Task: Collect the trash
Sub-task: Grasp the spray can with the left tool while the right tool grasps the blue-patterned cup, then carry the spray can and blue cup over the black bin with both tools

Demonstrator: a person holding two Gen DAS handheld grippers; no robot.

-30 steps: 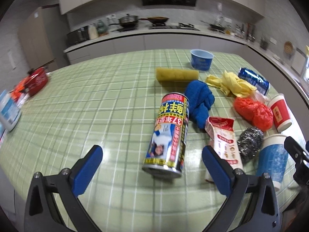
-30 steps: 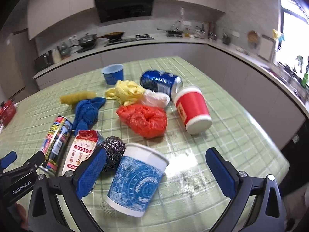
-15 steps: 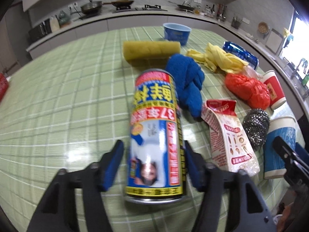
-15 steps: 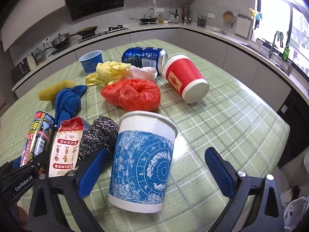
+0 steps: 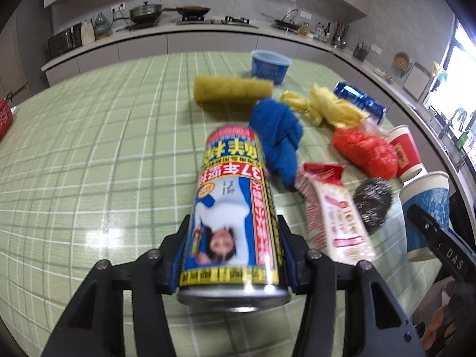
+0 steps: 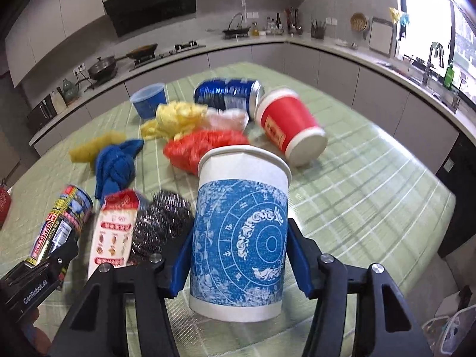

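A tall printed spray can [image 5: 232, 196] lies on the green checked table [image 5: 89, 148], and my left gripper [image 5: 233, 229] is shut on its near end, blue pads pressed on both sides. The same can [image 6: 59, 223] shows at the lower left of the right wrist view. A blue patterned paper cup [image 6: 242, 208] stands upright. My right gripper [image 6: 240, 232] is closing on it, pads touching its sides. Other trash lies beyond: a snack packet [image 5: 333, 211], a red bag [image 5: 364, 151], a tipped red cup [image 6: 290, 128] and a blue drink can [image 6: 229, 93].
A steel scourer [image 6: 162, 223], a knotted blue cloth [image 5: 276, 136], a yellow cloth [image 5: 321, 107], a yellow sponge roll [image 5: 232, 90] and a blue bowl [image 5: 269, 65] share the table. The table edge runs along the right [image 6: 416, 238]. Kitchen counters line the back.
Both grippers went from wide open to closed around their objects: the left onto the spray can first, the right onto the blue cup just now. Both views tilted slightly.
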